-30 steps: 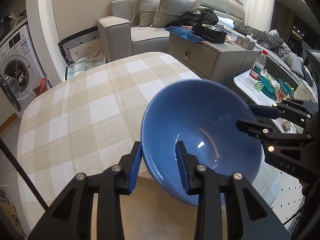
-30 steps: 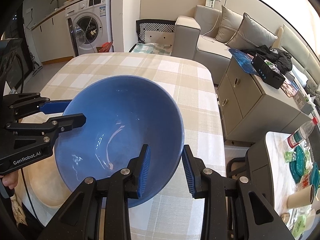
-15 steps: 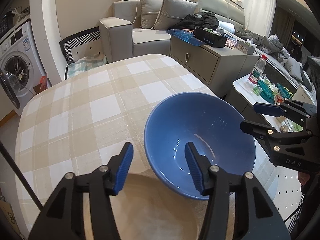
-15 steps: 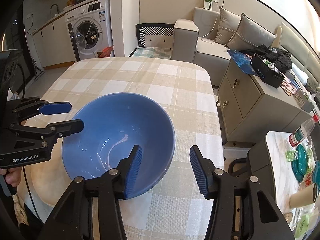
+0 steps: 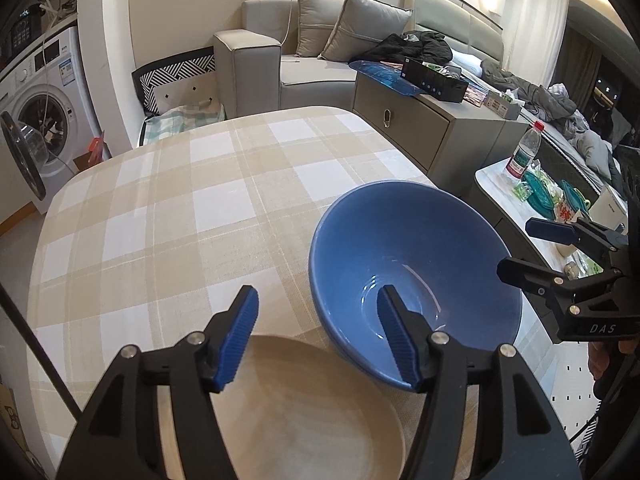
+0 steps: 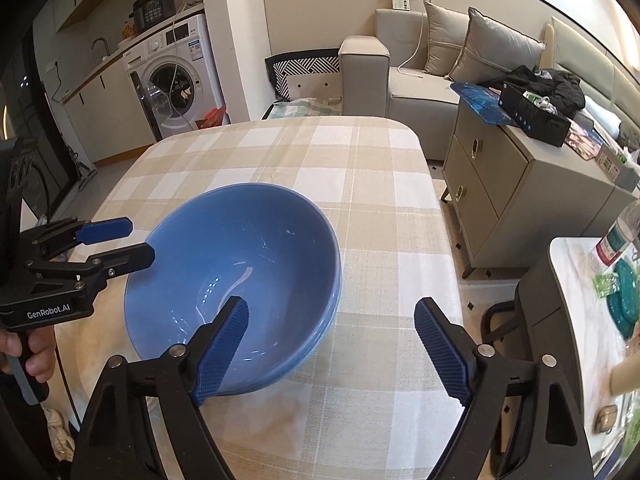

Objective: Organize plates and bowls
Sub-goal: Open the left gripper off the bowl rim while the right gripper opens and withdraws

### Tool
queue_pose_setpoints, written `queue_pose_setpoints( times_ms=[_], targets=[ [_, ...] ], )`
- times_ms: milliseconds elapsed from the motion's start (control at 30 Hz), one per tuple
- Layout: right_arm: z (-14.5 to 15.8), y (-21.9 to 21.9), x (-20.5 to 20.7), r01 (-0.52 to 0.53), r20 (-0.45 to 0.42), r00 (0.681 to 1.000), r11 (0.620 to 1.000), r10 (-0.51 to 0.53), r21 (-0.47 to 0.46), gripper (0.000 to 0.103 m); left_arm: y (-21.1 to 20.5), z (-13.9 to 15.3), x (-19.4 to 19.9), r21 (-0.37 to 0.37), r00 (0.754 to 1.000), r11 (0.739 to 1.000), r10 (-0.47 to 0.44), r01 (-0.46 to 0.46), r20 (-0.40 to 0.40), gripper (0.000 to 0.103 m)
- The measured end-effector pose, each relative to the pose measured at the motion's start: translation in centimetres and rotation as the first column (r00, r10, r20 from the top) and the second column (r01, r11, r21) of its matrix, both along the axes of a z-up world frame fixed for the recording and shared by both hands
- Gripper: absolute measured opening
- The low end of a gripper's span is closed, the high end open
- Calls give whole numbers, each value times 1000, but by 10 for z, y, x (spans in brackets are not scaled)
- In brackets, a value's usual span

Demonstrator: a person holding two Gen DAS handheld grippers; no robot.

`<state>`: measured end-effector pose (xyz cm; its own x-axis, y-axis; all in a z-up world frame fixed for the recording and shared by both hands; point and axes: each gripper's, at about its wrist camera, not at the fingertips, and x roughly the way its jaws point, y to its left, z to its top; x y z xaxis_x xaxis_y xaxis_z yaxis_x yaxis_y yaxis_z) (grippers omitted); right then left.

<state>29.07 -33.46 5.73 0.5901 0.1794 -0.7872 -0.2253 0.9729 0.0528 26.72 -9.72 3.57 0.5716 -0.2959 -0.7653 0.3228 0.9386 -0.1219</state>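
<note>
Resting upright on the checked tablecloth (image 5: 168,216), blue bowl (image 5: 412,264), near the table's right edge and toward its near end; its side overlaps the rim of a beige plate (image 5: 304,412) at the near edge. Left gripper (image 5: 316,336): jaws opening, one pad inside the bowl, one outside, neither pressing. Right gripper (image 6: 332,352): jaws opening wide, straddling the bowl's near rim, not touching it.
</note>
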Motion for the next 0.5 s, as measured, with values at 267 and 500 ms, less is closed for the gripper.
queue_pose_setpoints(
  times_ms=[267, 500],
  targets=[
    [-5, -8, -2, 9, 9, 1000, 999, -9, 50, 97, 6, -4, -4, -29, 999, 999, 33, -33, 15, 94],
    [-13, -12, -2, 15, -4, 1000, 997, -15, 81, 102, 9, -7, -6, -51, 999, 998, 37, -36, 16, 99]
  ],
)
